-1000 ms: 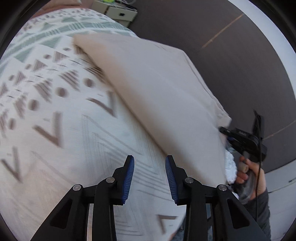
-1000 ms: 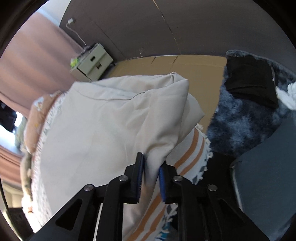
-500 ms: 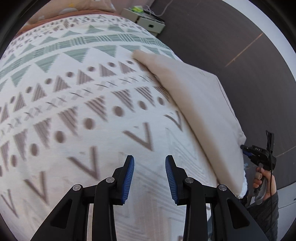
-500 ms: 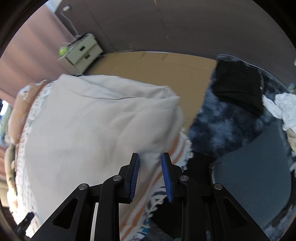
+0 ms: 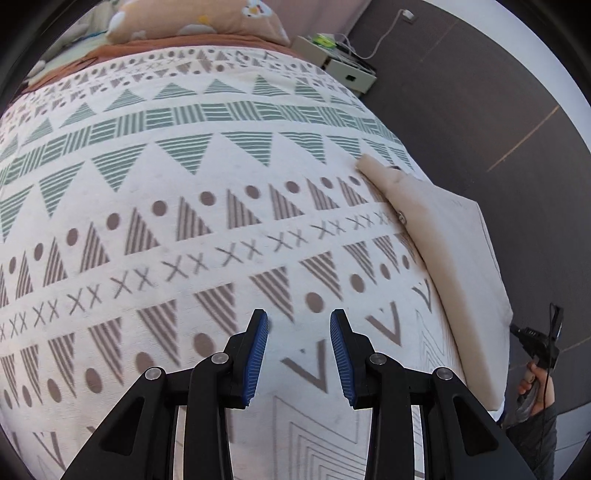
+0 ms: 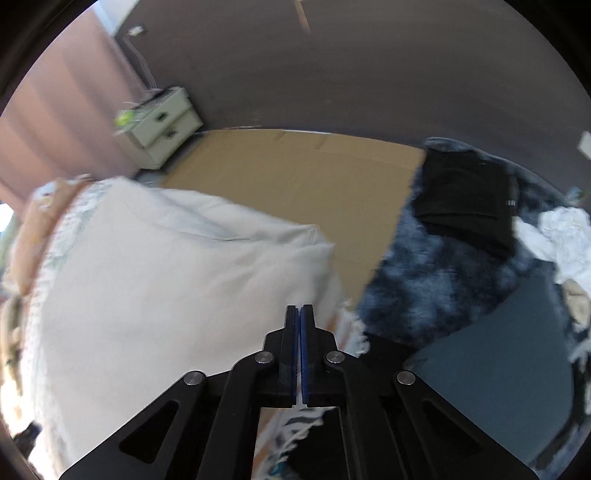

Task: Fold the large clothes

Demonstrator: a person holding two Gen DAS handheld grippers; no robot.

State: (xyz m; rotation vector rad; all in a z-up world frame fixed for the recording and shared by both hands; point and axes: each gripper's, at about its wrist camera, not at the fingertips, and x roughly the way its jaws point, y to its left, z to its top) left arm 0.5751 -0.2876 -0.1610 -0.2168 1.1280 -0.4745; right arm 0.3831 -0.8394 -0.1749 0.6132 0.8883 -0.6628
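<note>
Where the left wrist view looks down along its fingers, the left gripper hangs over a patterned bedspread with its blue pads apart and nothing between them; the folded beige garment lies along the bedspread's right edge, well to the right of the fingers, one small button showing near its inner border; only this view shows the printed rows of green triangles, brown dots and crosses, the orange pillow at the far end, and — low at the right margin — the person's right hand gripping a black handle, sleeve partly cut off by the frame. The right wrist view shows what the first does not: the right gripper with its pads pressed together and no cloth caught between them; the same garment seen as a broad pale slab filling the left half, just left of the fingertips; a fringed, orange-striped edge of the bedspread beneath it; a cardboard sheet on the floor; a shaggy dark blue rug bearing a folded black garment and crumpled white cloth. The small cream drawer unit appears in both views — at the top right in the left one. The right view is motion-blurred, so seams and folds of the garment are hard to make out; its lower left corner is cut off.
</note>
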